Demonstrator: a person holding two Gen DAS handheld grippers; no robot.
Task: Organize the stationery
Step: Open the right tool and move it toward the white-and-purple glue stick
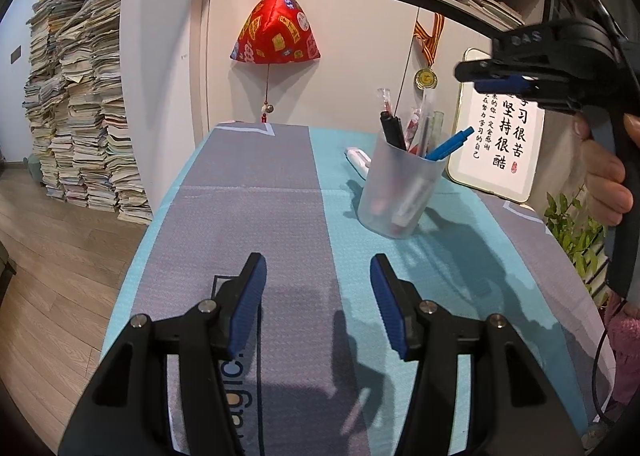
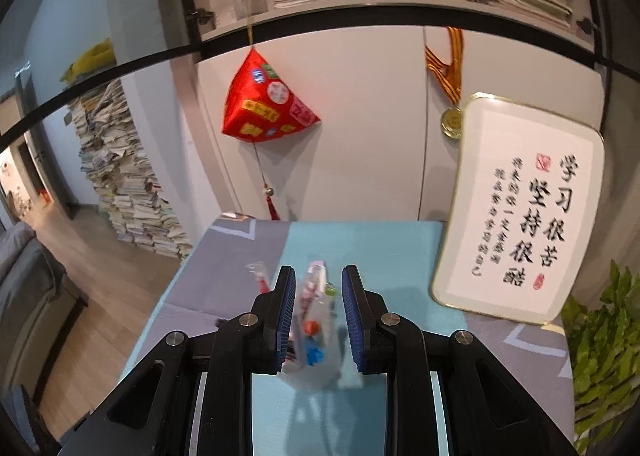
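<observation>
Left wrist view is showing the left gripper [image 1: 318, 276] hovering low over the grey-and-teal mat [image 1: 256, 191], its blue pads standing moderately apart with nothing between them. Ahead and to the right, the translucent pen cup [image 1: 396, 195] is standing upright on the mat, holding a blue pen [image 1: 450, 143], a black marker [image 1: 392, 131] and several clear-barrelled pens. A white object [image 1: 357, 157] (possibly an eraser or correction tape, hard to tell) is lying on the mat just behind the cup. The right gripper [image 1: 480, 77] is hanging in the air above and to the right of the cup, a hand [image 1: 608, 175] wrapping its handle.

From the right wrist view, the right gripper [image 2: 318, 320] is looking down at the cup with its jaws standing narrow; the cup's contents are appearing in the gap, but blur is making it impossible to tell whether the pads are touching anything, and it looks empty-handed.

Judging by this, most stationery is already sitting in the cup, and the white object may be what is left. The risk lies in reaching past the cup: a gripper body or cable could be brushing the tall, leaning pens and tipping the light cup over, scattering everything. The framed calligraphy board [image 1: 500, 135] is leaning close behind, so a wide swing could also be knocking it down.
</observation>
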